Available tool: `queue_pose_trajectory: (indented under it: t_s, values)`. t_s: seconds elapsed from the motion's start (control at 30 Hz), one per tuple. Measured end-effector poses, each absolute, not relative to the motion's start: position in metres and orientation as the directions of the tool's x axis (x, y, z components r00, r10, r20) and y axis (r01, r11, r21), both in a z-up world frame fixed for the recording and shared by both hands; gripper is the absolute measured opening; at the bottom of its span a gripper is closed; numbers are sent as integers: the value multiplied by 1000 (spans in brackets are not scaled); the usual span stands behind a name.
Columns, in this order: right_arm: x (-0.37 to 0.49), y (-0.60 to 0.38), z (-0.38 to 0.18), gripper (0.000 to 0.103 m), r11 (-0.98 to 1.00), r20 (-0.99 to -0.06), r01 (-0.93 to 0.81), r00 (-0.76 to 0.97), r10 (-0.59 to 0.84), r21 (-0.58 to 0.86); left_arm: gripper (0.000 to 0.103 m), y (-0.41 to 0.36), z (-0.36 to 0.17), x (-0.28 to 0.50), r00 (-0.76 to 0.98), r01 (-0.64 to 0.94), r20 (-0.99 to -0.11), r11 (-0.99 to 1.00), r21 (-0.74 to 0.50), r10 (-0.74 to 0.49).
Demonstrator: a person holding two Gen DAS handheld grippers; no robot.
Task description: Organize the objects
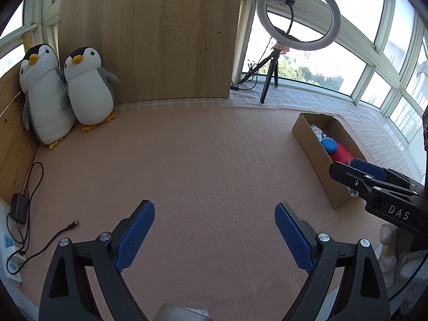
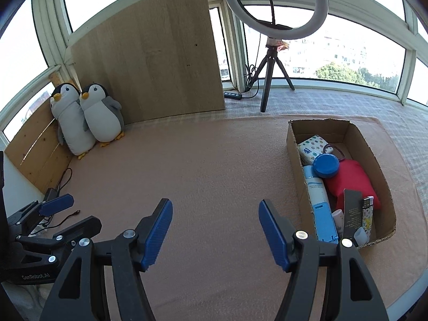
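Two toy penguins lean in the far left corner of the pink mat, by a wooden board. A ring light stands past the far edge. The cardboard box at the right edge holds a blue lid, red pouch, lighter and tissue pack. The left gripper and right gripper are both open and hold nothing.

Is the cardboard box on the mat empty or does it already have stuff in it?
Not empty. The cardboard box holds a red pouch, a blue round lid, a patterned pack, a lighter and other items.
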State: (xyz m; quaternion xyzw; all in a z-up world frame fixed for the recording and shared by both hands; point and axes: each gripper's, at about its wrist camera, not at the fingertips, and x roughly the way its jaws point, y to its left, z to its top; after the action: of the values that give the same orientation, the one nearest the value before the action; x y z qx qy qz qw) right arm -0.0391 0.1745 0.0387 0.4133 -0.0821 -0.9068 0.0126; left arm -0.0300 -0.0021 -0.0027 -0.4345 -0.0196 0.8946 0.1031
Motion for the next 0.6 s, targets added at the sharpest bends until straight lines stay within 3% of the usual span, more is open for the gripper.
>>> queue_pose_trajectory:
  t_s: [0.6]
  values:
    - [-17,127,33,65,-999,-749,6,-661,-41,49,93,-48,-20,-11,-587,-40,-800,-992,-119,120]
